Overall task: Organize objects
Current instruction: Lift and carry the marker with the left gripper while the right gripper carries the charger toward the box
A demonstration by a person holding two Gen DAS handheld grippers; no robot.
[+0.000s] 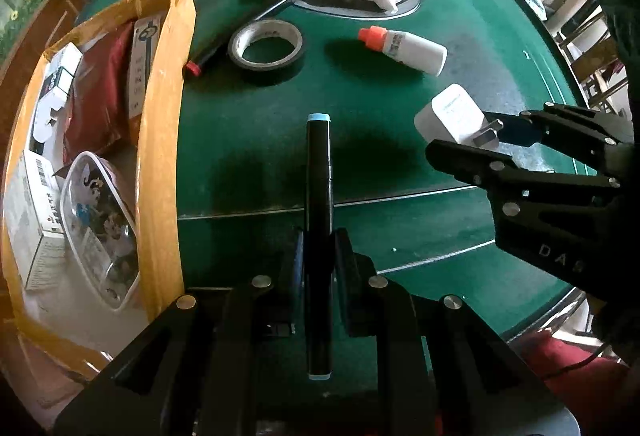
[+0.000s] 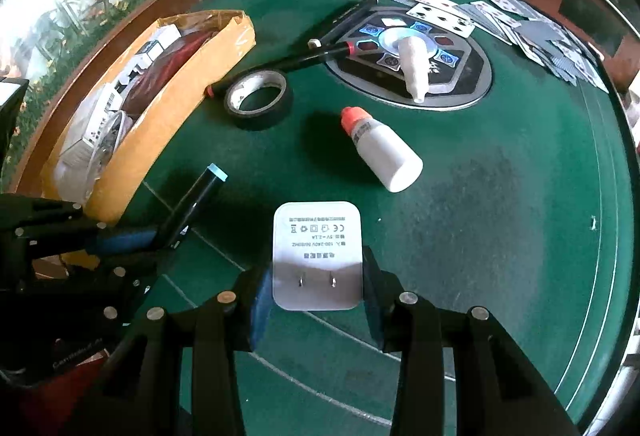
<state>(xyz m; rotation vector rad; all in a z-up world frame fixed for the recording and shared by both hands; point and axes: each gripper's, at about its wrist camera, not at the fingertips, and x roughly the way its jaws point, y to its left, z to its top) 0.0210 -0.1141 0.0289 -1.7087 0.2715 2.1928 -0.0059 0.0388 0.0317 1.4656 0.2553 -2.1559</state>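
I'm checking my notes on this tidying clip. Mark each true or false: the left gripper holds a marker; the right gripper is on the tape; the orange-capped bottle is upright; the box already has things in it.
1. Left gripper holds a marker: true.
2. Right gripper is on the tape: false, it grips a white charger.
3. Orange-capped bottle is upright: false, it lies on its side.
4. Box has things in it: true.

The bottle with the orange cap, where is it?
The bottle with the orange cap lies on its side on the green table, between the roll of black tape and the white charger.
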